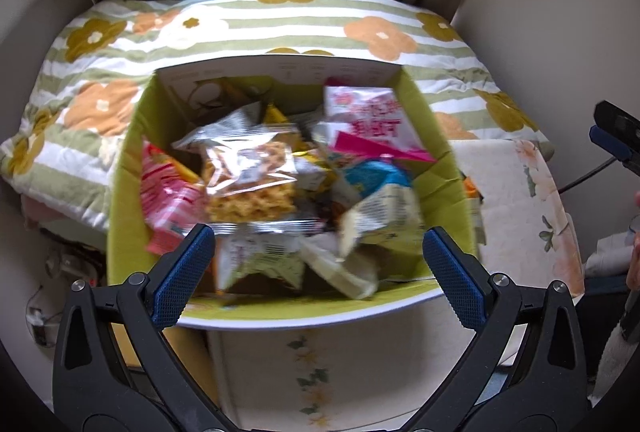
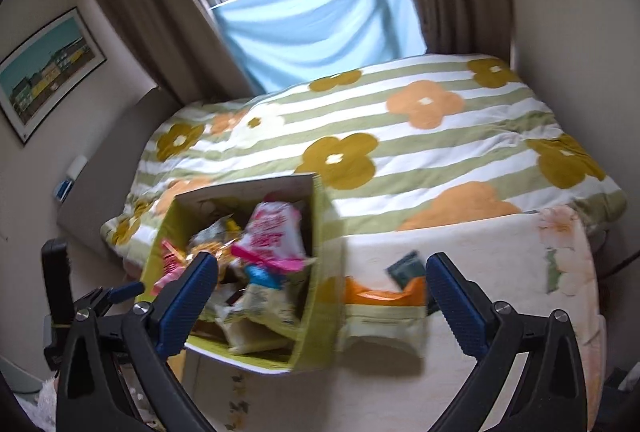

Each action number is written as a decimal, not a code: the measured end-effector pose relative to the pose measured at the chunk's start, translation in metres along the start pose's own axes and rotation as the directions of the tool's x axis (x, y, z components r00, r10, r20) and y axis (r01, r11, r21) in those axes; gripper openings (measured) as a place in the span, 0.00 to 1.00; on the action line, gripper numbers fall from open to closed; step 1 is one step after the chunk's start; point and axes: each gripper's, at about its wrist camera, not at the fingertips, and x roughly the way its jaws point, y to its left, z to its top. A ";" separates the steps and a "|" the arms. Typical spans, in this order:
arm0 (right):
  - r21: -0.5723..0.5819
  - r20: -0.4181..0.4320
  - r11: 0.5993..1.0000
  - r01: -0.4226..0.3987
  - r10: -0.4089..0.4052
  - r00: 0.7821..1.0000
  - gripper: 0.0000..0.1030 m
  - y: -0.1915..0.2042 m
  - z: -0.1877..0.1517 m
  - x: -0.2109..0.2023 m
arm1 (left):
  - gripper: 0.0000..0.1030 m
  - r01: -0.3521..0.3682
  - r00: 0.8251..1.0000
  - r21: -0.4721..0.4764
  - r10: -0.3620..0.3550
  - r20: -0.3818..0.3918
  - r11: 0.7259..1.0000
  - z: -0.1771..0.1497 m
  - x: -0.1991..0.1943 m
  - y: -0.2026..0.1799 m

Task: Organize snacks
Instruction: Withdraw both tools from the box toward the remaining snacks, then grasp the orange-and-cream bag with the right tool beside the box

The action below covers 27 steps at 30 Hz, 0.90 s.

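A yellow-green cardboard box [image 1: 128, 200] [image 2: 320, 296] stands on a floral-cloth table and is heaped with several snack packets. On top lie a clear bag of noodle snack [image 1: 250, 178], a white and pink packet [image 1: 368, 120] [image 2: 276, 236] and a pale packet [image 1: 384, 220]. My left gripper [image 1: 318, 272] hovers open over the box's near rim, nothing between its fingers. My right gripper [image 2: 320, 296] is open too, above the box's right wall. Beside that wall lie an orange packet [image 2: 380, 292] and a pale yellow packet [image 2: 380, 328] on the cloth.
A bed with a green-striped flower quilt [image 2: 400, 144] lies behind the table, under a window with brown curtains [image 2: 132, 4]. The table cloth [image 2: 500, 252] has bare room to the right. Cables and clutter sit on the floor at left [image 1: 60, 272].
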 end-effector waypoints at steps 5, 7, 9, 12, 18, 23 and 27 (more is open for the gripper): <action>-0.067 -0.005 0.998 0.011 -0.012 1.000 1.00 -0.033 0.009 -0.007 | 1.00 -0.025 1.000 -0.029 0.025 0.008 0.999 -0.006 0.000 -0.049; -0.094 -0.018 0.996 0.005 -0.007 1.000 1.00 -0.046 0.012 -0.010 | 1.00 -0.026 1.000 -0.036 0.027 0.009 0.999 -0.007 0.002 -0.069; -0.118 -0.025 0.993 -0.004 0.001 1.000 1.00 -0.060 0.014 -0.012 | 1.00 -0.040 0.999 -0.033 0.041 0.012 0.999 -0.008 0.006 -0.094; -0.137 -0.041 0.990 -0.032 0.027 0.999 1.00 -0.084 0.017 -0.012 | 1.00 -0.052 0.999 -0.043 0.052 0.013 0.998 -0.010 0.014 -0.128; -0.199 -0.100 0.976 -0.086 0.067 0.993 1.00 -0.126 0.019 -0.003 | 1.00 -0.057 0.998 -0.094 0.055 -0.019 0.994 -0.022 0.033 -0.172; -0.252 -0.141 0.959 -0.133 0.099 0.985 1.00 -0.142 0.013 0.013 | 1.00 -0.088 0.996 -0.099 0.084 -0.042 0.991 -0.039 0.045 -0.190; -0.360 -0.192 0.911 -0.199 0.137 0.972 1.00 -0.136 -0.002 0.034 | 1.00 -0.099 0.994 -0.107 0.094 -0.049 0.989 -0.058 0.057 -0.191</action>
